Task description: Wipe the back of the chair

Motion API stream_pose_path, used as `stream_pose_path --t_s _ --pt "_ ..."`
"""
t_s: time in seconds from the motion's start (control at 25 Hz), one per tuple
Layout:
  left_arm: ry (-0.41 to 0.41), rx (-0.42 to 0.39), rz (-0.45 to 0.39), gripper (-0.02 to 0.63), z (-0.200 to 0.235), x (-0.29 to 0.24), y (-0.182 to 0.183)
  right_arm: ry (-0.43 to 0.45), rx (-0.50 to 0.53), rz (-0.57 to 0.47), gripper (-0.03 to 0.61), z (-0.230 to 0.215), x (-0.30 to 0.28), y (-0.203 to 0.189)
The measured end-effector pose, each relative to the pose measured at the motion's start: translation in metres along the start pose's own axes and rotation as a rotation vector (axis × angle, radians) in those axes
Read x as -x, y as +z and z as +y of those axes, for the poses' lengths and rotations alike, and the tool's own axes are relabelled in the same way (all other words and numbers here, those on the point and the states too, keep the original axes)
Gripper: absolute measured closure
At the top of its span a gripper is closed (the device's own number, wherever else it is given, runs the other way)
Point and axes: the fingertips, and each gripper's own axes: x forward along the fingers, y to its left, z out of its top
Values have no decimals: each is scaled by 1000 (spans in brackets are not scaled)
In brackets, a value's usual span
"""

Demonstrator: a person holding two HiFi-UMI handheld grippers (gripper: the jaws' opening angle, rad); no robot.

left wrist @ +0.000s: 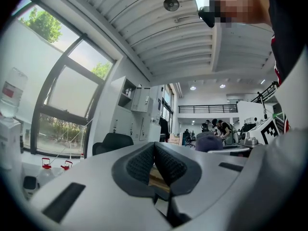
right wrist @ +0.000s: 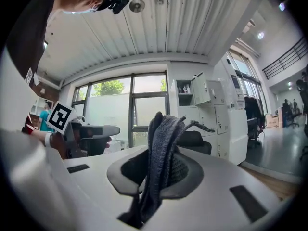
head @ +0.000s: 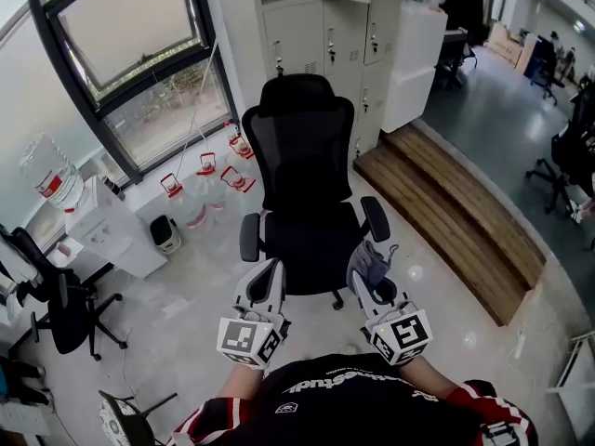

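A black mesh office chair (head: 307, 170) faces me in the head view, its back upright and its seat close to both grippers. My left gripper (head: 268, 277) hovers over the seat's front left, jaws shut with nothing between them (left wrist: 155, 163); the chair's headrest (left wrist: 113, 142) shows to its left. My right gripper (head: 364, 269) is by the chair's right armrest (head: 376, 218), shut on a grey cloth (head: 369, 260). In the right gripper view the cloth (right wrist: 161, 158) stands bunched up between the pads, with the chair's top (right wrist: 195, 141) behind it.
White lockers (head: 349, 35) stand behind the chair, a wooden step (head: 446, 216) to its right. Water bottles with red caps (head: 209, 189) sit by the window. A water dispenser (head: 98, 216) and another black chair (head: 56, 300) are at left. More office chairs (head: 567, 151) at right.
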Motion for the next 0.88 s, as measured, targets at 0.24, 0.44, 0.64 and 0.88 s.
stream_pose_path --t_s 0.24,0.44,0.64,0.88 --pt "6 -20 9 589 -3 -2 -5 -41 26 6 520 -7 9 -1" --pt "16 -22 16 591 -4 -3 -8 -59 13 17 522 -16 12 -4" --pt "29 -12 18 590 -1 -2 -7 -63 15 13 522 -20 12 -3" --pt "38 -3 13 589 -2 1 -6 -52 11 9 522 -20 12 -4"
